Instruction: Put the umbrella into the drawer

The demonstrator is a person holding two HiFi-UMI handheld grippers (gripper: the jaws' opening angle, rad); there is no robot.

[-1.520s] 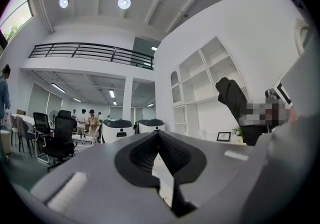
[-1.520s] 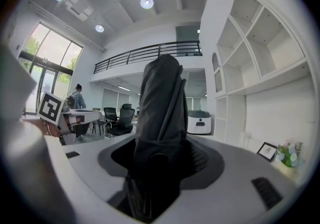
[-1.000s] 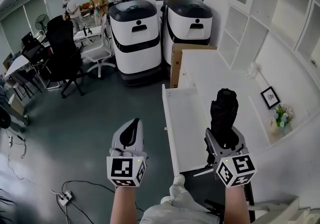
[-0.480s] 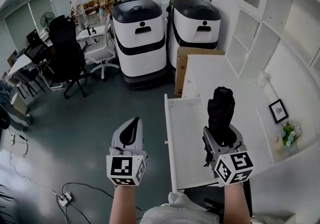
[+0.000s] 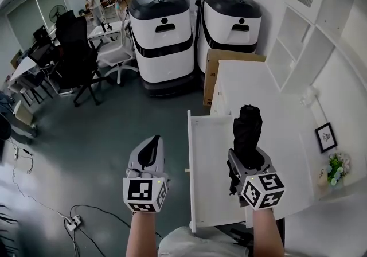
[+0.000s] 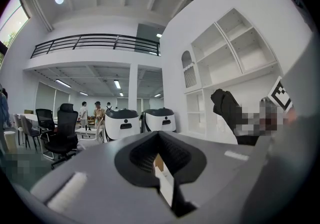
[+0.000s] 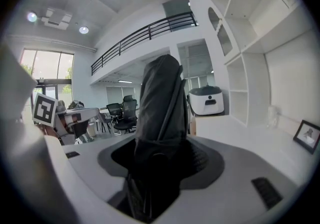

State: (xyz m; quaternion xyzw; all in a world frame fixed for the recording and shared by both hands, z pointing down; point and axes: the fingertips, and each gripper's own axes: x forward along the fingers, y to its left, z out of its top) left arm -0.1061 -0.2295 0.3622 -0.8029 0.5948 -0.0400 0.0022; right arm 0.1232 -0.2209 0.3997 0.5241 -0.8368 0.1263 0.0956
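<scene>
A folded black umbrella stands up out of my right gripper, which is shut on its lower end. In the head view it hangs over the right part of the open white drawer. In the right gripper view the umbrella fills the middle between the jaws of the right gripper. My left gripper hovers over the grey floor left of the drawer. Its jaws are together with nothing in them. In the left gripper view the left gripper points level, and the umbrella shows at the right.
The drawer sticks out of a white cabinet with wall shelves behind it. A cardboard box and two white-and-black machines stand beyond. A picture frame and flowers sit at the right. An office chair and people are at the far left.
Both grippers have moved forward and lower. The umbrella, earlier over the cabinet top beside the drawer, now hangs over the drawer's right part. The grip has not changed.
</scene>
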